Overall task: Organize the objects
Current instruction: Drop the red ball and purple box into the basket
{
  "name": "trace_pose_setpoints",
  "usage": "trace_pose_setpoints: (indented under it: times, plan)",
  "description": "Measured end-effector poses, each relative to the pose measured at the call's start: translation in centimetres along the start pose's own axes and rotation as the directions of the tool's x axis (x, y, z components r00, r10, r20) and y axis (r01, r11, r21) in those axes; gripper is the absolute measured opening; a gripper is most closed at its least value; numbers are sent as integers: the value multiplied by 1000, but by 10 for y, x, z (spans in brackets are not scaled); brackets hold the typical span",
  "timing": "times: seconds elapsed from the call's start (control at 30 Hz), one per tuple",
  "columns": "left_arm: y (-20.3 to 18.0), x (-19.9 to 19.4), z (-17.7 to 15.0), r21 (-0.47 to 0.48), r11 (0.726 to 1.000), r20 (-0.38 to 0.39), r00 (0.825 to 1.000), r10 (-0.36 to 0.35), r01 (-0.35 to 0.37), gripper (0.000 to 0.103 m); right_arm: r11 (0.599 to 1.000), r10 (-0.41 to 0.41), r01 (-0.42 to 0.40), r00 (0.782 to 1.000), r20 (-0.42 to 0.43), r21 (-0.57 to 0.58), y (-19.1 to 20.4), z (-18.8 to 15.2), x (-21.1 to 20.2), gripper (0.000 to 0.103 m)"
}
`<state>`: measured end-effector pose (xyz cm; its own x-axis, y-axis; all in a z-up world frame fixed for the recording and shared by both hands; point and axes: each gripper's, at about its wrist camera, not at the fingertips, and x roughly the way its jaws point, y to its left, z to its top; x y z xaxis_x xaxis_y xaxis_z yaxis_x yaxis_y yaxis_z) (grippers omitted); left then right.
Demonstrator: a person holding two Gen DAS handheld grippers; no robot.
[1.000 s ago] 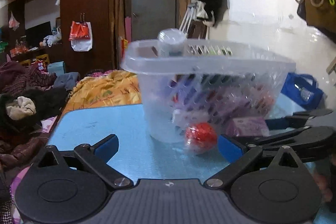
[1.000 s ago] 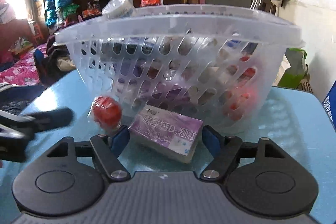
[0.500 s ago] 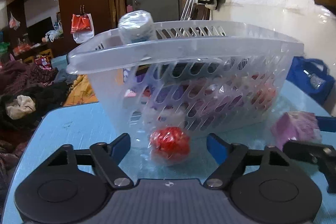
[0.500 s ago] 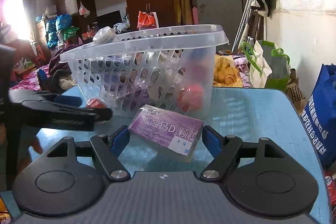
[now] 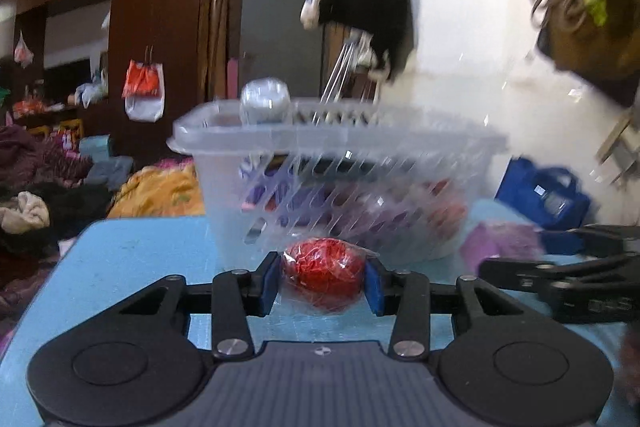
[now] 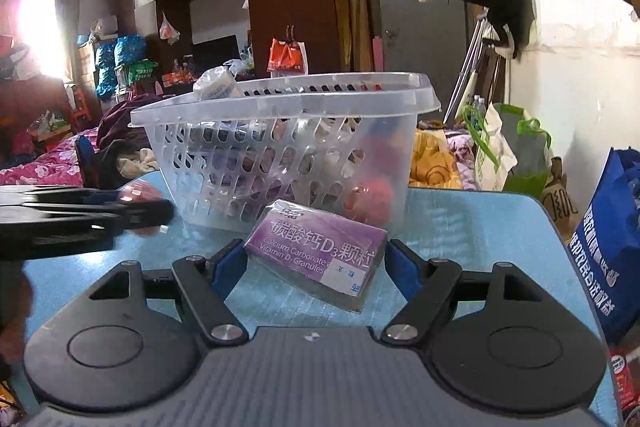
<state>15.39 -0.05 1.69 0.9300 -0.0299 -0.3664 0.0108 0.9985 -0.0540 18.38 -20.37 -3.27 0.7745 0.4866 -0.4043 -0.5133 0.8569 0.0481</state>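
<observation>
Left tongs (image 5: 323, 281) just closed onto red wrapped ball (image 5: 322, 277), now gripping it on blue surface (image 5: 132, 259); right tongs (image 6: 316, 263) clamp purple box (image 6: 320, 251) beside clear basket (image 6: 280, 155).

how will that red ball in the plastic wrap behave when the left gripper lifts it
The red wrapped ball is round, so it would probably roll if released. Its loose glossy wrap may slip against the left gripper pads closing on both sides. It looks small, likely light.

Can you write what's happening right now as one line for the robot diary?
left gripper: closing on red wrapped ball | right gripper: holds purple box | basket: on blue table
</observation>
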Motion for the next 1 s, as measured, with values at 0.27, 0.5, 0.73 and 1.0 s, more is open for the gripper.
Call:
trace_pose_setpoints:
  times: [0.27,0.5,0.73,1.0]
  plan:
    - [1,-59,41,50,998,207,977,-53,44,47,996,16,1,980,197,-87,20,26,-47,78]
    - [-5,-15,164,25,997,151,986,-71,68,47,976,-74,120,967,246,-180,22,136,-13,78]
    - [0,71,172,-61,997,-63,997,-46,42,47,974,-104,120,990,92,-192,7,139,54,78]
    - [9,90,154,-68,997,-84,996,-42,37,78,973,-81,101,991,103,-207,2,123,55,92]
